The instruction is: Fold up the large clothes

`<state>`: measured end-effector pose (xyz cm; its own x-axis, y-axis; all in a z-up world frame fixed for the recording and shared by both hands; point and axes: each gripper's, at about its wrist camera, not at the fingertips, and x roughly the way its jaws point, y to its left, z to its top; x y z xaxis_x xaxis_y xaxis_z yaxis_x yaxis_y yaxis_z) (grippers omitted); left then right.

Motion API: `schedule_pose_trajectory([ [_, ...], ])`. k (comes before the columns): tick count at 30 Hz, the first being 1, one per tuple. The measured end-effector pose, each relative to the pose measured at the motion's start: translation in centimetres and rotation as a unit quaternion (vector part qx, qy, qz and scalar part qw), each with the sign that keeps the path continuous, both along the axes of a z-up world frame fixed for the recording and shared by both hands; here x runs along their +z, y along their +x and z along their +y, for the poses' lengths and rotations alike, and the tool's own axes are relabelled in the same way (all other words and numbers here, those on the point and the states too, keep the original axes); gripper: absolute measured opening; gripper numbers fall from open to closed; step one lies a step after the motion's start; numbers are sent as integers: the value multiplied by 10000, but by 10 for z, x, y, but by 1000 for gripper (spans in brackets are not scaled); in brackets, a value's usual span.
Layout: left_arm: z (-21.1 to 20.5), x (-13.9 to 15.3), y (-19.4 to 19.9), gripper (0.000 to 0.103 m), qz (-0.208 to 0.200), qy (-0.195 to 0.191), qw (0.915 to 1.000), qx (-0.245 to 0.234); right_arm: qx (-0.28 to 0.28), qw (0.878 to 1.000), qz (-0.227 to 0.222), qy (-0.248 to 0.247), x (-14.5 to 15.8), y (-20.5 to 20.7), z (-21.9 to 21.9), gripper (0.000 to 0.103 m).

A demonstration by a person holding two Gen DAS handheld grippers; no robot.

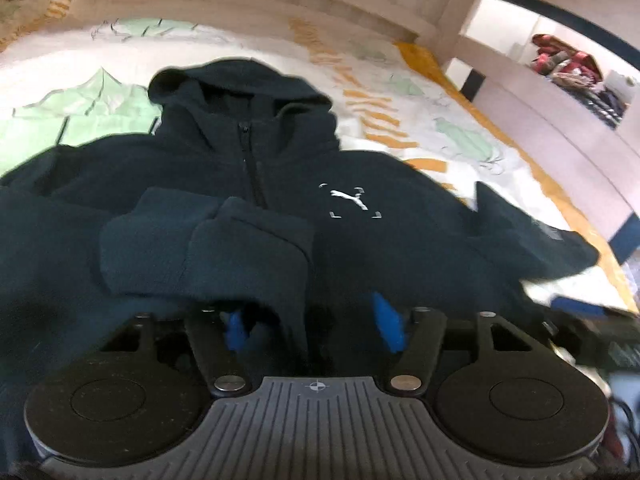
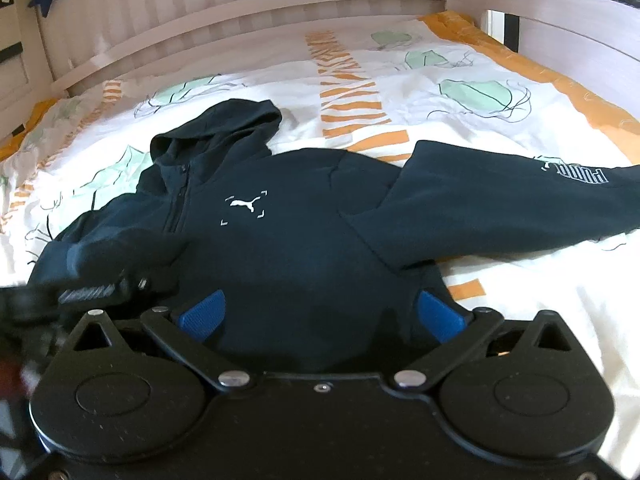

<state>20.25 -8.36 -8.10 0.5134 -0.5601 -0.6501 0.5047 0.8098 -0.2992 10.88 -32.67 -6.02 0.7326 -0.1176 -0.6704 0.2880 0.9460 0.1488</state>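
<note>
A dark navy zip hoodie [image 1: 360, 152] with a white cat logo lies front up on the bed, hood towards the headboard. It also shows in the right wrist view [image 2: 288, 216]. One sleeve cuff [image 1: 224, 240] is folded in over the chest and drapes between the blue pads of my left gripper [image 1: 312, 326], whose jaws stand apart. My left gripper also appears in the right wrist view [image 2: 100, 280], low over that sleeve. The other sleeve [image 2: 520, 196], printed with lettering, lies spread out to the right. My right gripper [image 2: 320, 316] is open above the hoodie's lower hem.
The bed cover [image 2: 400, 80] is white with green and orange patterns. A slatted wooden headboard [image 2: 240, 4] runs along the back. A wooden side rail [image 1: 540, 112] stands at the right, with a pile of clothes [image 1: 572, 68] beyond it.
</note>
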Motion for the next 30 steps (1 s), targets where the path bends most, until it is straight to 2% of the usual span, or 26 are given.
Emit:
schedule_pose_trajectory([
  [4, 23, 18, -36, 70, -535, 201, 9979, -300, 26, 10000, -54, -8, 2, 2, 2, 102],
  [6, 33, 23, -47, 70, -756, 337, 9959, -359, 87, 9999, -73, -41, 3, 4, 5, 102],
  [8, 44, 28, -50, 70, -994, 454, 9936, -302, 158, 9998, -85, -98, 5, 8, 11, 102],
  [10, 55, 32, -44, 71, -1203, 596, 9909, 12, 270, 9995, -110, -143, 8, 14, 19, 102],
  [13, 80, 27, -18, 71, -1059, 636, 9886, 857, 545, 9982, -176, -166, 12, 24, 38, 102],
  [15, 93, 16, 3, 71, -751, 650, 9866, 1296, 815, 9960, -256, -270, 14, 32, 56, 102],
  [17, 101, -1, 24, 71, -389, 863, 9823, 1617, 1101, 9924, -288, -463, 14, 41, 77, 102],
  [19, 105, -14, 33, 72, -348, 952, 9802, 1699, 1311, 9891, -260, -624, 12, 50, 95, 102],
  [23, 101, -15, 32, 74, -467, 1021, 9783, 1742, 1662, 9820, -69, -892, -2, 69, 123, 102],
  [26, 101, -16, 29, 74, -528, 1000, 9779, 1759, 1811, 9776, 24, -1069, -14, 80, 128, 102],
  [28, 104, -18, 29, 74, -510, 931, 9785, 1771, 1526, 9809, 19, -1208, -16, 82, 119, 101],
  [30, 105, -19, 28, 74, -518, 921, 9783, 1781, 1125, 9872, 45, -1133, -14, 81, 99, 101],
])
